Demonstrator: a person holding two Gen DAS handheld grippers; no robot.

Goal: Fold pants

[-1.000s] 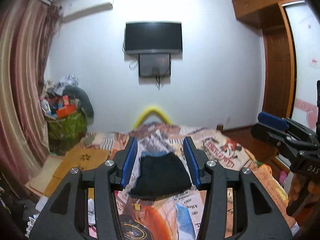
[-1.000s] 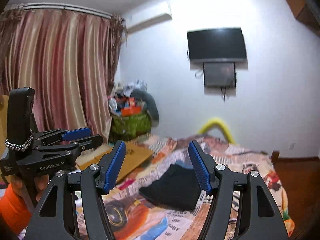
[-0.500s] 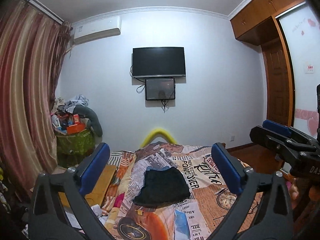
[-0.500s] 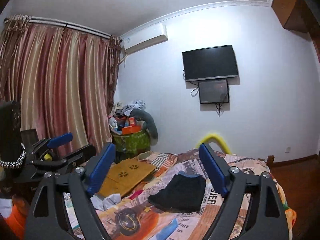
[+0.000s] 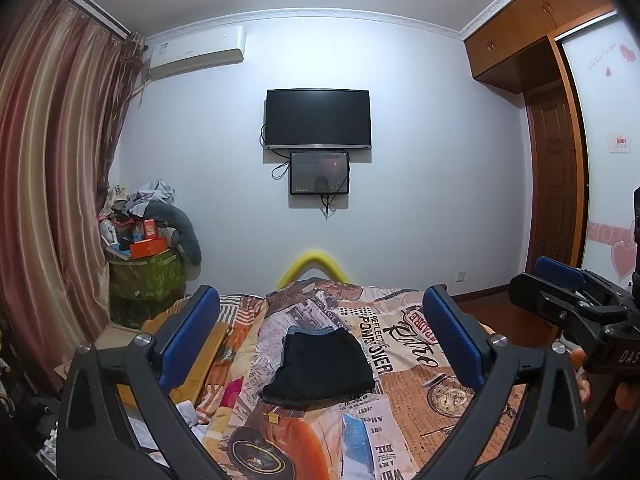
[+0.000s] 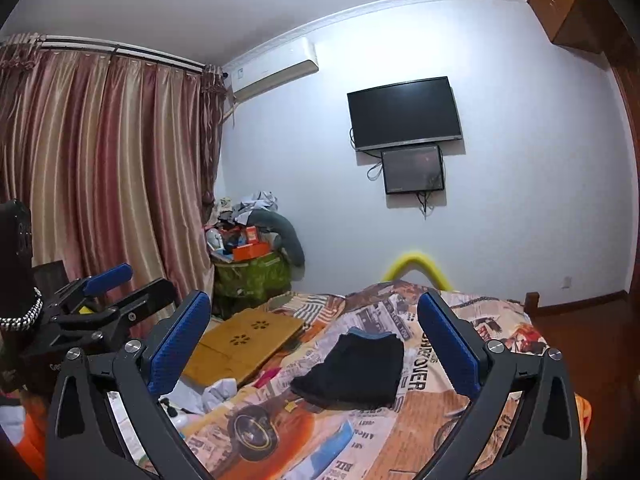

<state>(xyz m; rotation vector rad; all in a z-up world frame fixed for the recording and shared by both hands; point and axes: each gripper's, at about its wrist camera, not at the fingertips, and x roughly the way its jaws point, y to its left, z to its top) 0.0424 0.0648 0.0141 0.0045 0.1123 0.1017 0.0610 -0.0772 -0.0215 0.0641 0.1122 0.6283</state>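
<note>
Now 1 folded pair of pants lies on 1 bed, both hand-held grippers released: left, right.

Both wrist views bedward, level

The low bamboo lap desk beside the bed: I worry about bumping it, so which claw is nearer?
Left. The left claw hangs on the bamboo lap desk's side; the right claw sits farther off.

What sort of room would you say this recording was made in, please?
Most likely a home bedroom: a bed with a printed cover bearing folded dark pants, a television on the wall, and long curtains beside an air conditioner.
</note>
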